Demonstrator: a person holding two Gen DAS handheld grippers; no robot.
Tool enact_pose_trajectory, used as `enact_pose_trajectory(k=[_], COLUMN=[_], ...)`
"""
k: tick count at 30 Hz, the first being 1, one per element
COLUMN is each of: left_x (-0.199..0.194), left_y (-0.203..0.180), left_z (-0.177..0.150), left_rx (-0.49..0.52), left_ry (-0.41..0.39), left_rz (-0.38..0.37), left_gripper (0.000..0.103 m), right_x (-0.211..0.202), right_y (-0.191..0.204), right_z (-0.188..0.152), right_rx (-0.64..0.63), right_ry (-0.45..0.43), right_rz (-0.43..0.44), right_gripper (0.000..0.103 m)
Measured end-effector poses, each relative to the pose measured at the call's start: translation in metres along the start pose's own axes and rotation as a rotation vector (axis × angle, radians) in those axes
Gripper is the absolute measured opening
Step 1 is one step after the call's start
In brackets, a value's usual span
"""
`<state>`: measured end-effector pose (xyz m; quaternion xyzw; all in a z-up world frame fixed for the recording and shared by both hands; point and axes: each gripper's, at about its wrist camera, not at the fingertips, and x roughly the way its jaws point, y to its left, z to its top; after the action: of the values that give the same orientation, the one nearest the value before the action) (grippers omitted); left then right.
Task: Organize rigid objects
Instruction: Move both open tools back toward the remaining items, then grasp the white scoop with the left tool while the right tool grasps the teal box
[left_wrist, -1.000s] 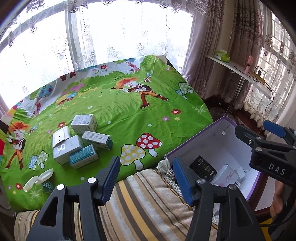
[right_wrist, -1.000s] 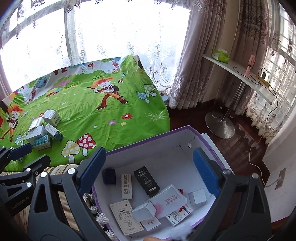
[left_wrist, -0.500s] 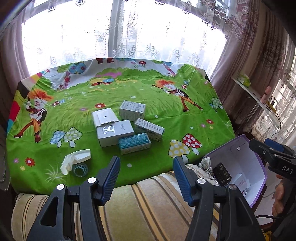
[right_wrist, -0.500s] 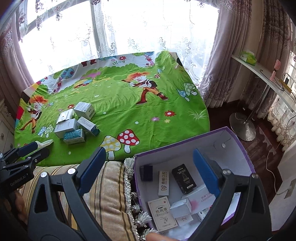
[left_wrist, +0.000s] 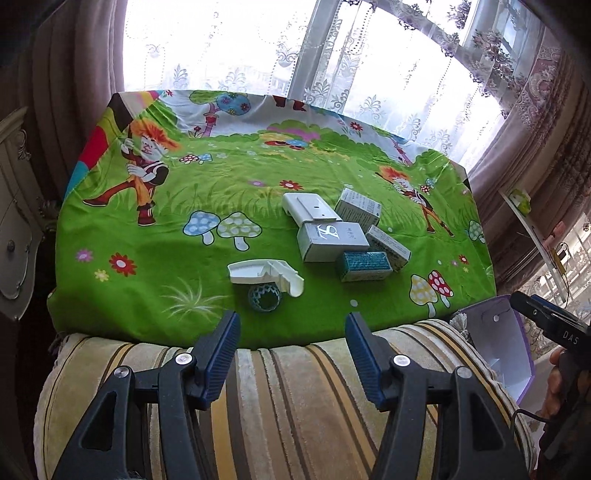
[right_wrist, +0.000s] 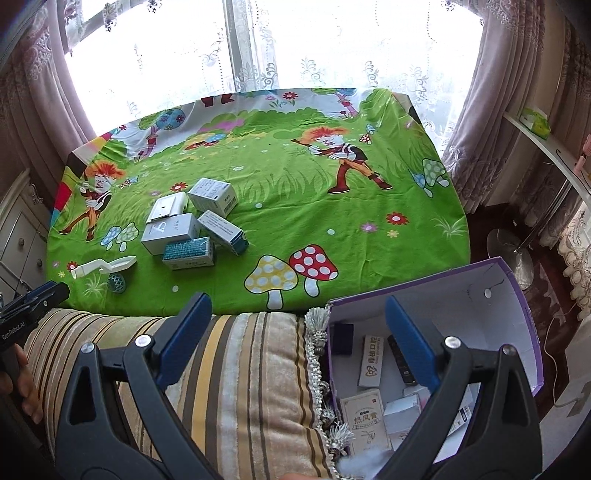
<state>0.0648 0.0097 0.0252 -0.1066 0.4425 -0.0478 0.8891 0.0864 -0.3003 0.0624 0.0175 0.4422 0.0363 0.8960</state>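
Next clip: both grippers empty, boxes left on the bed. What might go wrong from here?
1. The small boxes lie packed together, touching; the left gripper's fingers may nudge neighbours when taking one.
2. The teal ring sits partly under the white plastic piece; lifting either could drag the other.
3. The purple box sits off the bed's edge; a short drop would miss.

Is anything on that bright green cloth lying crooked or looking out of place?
Yes. The small boxes sit in a jumbled cluster, each angled differently, some touching. Beside them a white plastic piece lies on its side next to a little teal ring. Nothing looks spilled or broken.
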Motion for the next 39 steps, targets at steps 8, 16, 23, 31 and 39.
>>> enact_pose_trajectory(k=[8, 16, 23, 31, 39], left_x=[0.032, 0.079, 0.113, 0.130, 0.124], left_y=[0.014, 0.026, 0.024, 0.024, 0.028], left_z=[0.004, 0.017, 0.026, 0.040, 0.036], left_rx=[-0.031, -0.100, -0.105, -0.063, -0.077], left_ry=[0.118, 0.248, 0.319, 0.308, 0.246], left_rz=[-0.005, -0.019, 0.015, 0.067, 0.035], left_gripper=[0.051, 0.048, 0.048, 0.035, 0.035], right_x=[0.026, 0.054, 0.078, 0.110, 0.139], right_y=[0.031, 0.052, 0.070, 0.095, 0.116], right_z=[0.005, 0.012, 0.021, 0.028, 0.030], right_rx=[-0.053, -0.083, -0.135, -0.184, -0.199], right_ry=[0.050, 0.093, 0.131, 0.190, 0.243], right_rz=[0.034, 0.059, 0.063, 0.095, 0.122], right_gripper=[0.096, 0.096, 0.096, 0.096, 0.096])
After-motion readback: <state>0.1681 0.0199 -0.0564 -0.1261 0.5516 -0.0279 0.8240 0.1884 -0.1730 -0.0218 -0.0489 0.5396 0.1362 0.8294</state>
